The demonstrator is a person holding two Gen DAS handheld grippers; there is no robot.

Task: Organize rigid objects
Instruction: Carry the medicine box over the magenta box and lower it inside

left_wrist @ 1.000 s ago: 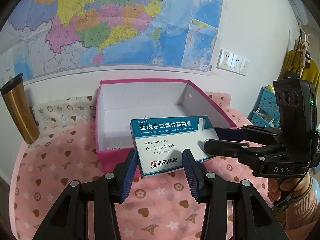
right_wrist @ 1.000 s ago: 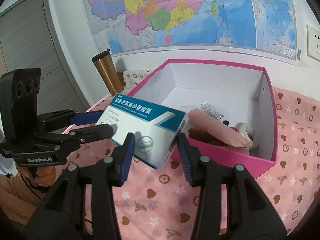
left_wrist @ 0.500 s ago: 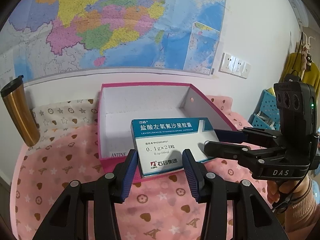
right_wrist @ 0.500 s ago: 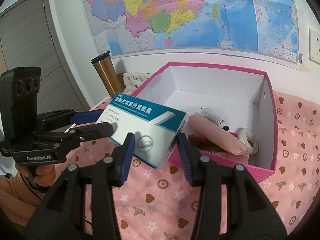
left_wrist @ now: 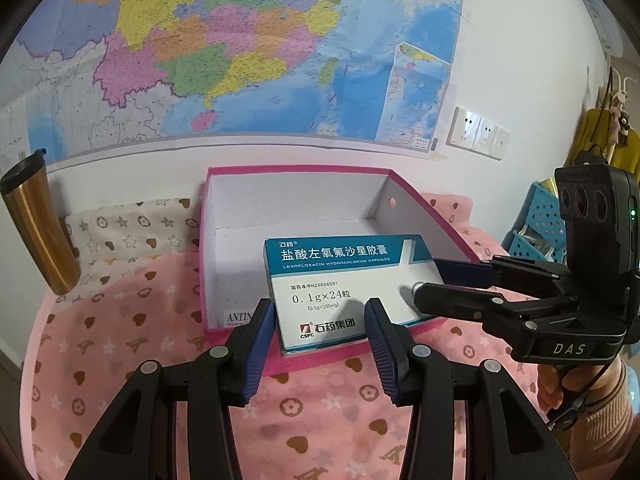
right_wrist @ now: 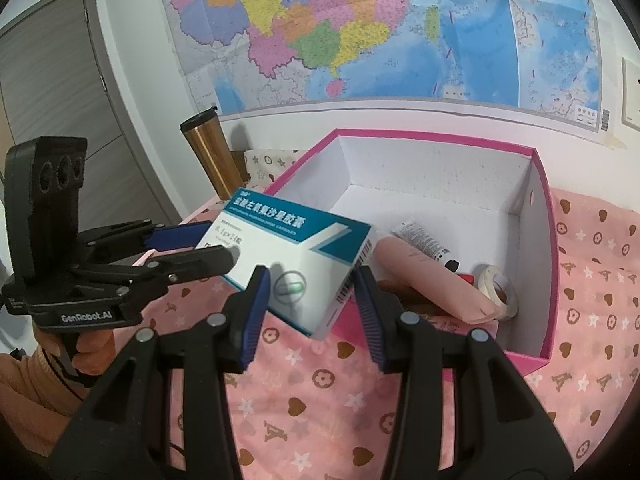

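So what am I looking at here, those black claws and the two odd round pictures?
No robot: a person holds a two-finger clamp tool in each hand, and each tool carries a wide-angle camera looking along its fingers. One picture is from the left gripper, the other from the right gripper. Both grip the same medicine box, one at each end, above the near edge of an open pink box on a pink patterned cloth. Inside lie a tube and a tape roll.

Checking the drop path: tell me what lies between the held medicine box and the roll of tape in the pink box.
Right wrist view: a long peach-coloured soft pouch lies between blue-and-white medicine box and tape roll.
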